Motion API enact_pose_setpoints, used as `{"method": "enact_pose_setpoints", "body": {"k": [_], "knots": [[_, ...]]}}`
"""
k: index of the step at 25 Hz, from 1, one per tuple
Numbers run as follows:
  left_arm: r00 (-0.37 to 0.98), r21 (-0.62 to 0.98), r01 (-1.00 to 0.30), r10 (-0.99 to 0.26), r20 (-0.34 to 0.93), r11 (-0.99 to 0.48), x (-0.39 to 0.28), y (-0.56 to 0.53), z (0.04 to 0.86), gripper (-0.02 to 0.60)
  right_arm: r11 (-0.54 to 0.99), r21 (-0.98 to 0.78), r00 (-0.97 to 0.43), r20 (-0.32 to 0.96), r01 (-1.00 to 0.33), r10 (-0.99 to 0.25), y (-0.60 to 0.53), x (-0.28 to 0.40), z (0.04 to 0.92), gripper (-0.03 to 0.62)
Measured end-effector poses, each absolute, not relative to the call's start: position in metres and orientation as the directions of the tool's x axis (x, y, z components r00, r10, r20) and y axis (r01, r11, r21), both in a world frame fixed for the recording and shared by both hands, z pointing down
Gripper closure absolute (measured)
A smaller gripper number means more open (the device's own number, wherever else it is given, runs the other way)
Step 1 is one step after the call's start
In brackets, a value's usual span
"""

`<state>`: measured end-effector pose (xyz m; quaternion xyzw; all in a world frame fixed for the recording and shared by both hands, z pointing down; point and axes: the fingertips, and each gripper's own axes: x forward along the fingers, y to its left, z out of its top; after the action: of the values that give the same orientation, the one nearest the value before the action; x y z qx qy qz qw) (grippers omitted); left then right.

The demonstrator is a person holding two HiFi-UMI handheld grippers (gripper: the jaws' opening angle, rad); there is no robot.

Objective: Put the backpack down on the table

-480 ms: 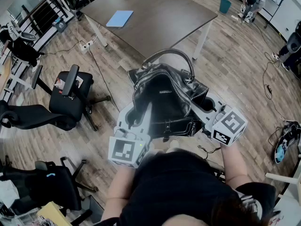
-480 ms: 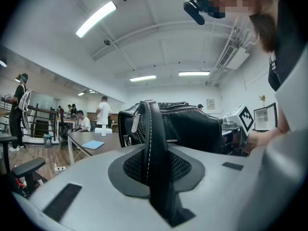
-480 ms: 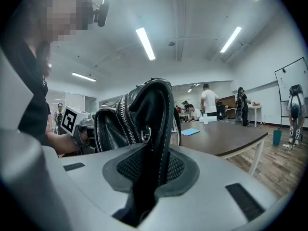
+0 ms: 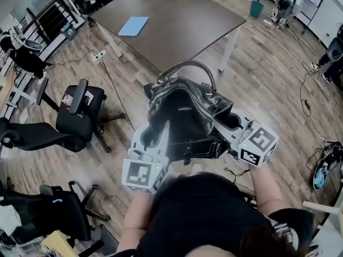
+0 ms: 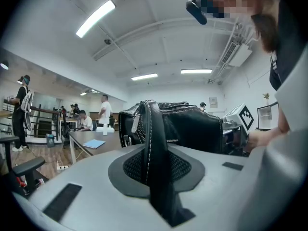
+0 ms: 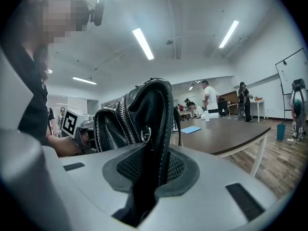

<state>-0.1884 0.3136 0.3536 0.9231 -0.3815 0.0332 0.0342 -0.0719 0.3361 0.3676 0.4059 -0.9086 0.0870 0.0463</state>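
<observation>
Holds backpack (image 4: 185,111) level in air, left gripper (image 4: 161,136) and right gripper (image 4: 230,123) each clamped on one side, presumably for even lowering onto table (image 4: 177,20) ahead.

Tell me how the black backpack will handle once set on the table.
The backpack is probably floppy: the left gripper and right gripper each pinch a thin fold of it. Its handle holds an arch unaided, so that part seems stiffer. The glossy leather might slide on the table.
</observation>
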Motion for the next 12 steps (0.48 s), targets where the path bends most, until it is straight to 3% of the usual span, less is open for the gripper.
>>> {"method": "enact_pose_setpoints", "body": {"k": [12], "knots": [[0.682,0.037,-0.731,-0.725,0.096,-0.682,-0.145,0.312,0.355,0.497,0.664,-0.116,-0.674,0.155,-0.739,-0.722,0.333,-0.027,0.37,0.513]]}}
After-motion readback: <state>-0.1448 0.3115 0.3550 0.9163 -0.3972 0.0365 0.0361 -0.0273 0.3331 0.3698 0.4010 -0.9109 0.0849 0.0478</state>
